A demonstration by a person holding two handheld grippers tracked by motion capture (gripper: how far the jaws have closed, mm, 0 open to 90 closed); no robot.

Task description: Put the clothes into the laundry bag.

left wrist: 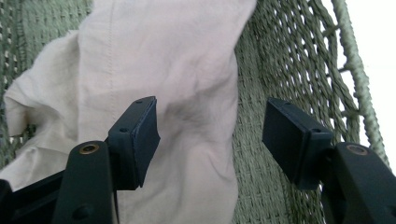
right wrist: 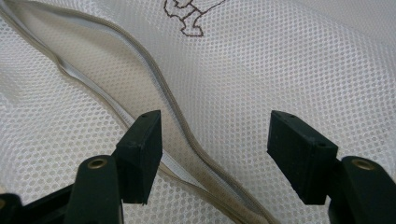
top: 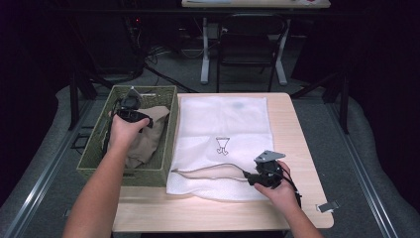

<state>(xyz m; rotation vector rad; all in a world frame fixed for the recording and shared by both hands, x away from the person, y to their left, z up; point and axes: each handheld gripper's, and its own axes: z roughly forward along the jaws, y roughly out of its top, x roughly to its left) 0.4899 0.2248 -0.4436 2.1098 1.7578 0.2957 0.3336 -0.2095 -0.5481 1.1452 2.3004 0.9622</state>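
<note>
Your left gripper (left wrist: pixel 210 140) has its jaws spread wide apart, closed on nothing. Between and beyond them lies a crumpled beige cloth (left wrist: pixel 159 84) with a stitched seam, resting against the woven green wall of a basket (left wrist: pixel 285 60), which rises on the right.

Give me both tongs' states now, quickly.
Left tongs: open, over the beige cloth in the green woven basket.
Right tongs: open, above the white mesh bag's zipper.

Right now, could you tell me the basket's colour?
Sage green basket, clearest in the high view.
</note>
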